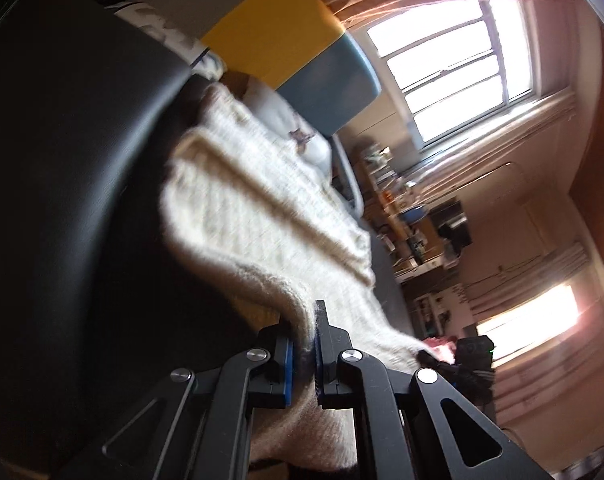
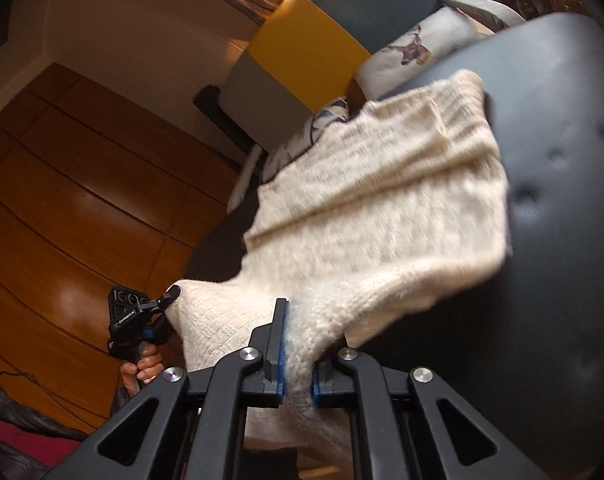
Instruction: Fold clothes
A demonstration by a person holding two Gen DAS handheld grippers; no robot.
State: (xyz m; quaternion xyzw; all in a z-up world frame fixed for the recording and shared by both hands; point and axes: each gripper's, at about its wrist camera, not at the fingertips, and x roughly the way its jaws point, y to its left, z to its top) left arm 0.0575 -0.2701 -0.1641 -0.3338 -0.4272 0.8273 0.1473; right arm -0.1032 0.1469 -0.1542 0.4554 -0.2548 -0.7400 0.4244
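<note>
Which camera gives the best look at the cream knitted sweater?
The right wrist view: the cream knitted sweater spreads broadly, both tools gripping its edge. The left wrist view shows it narrower, blurred and partly hidden behind the black chair.

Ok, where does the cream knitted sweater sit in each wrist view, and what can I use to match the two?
Left wrist view: cream knitted sweater runs from the upper middle down to the bottom centre, pinched in the left claw.
Right wrist view: the sweater fills the centre and right, pinched in the right claw; the left claw grips its lower-left corner.
Shared landmark: yellow and teal headboard.
</note>
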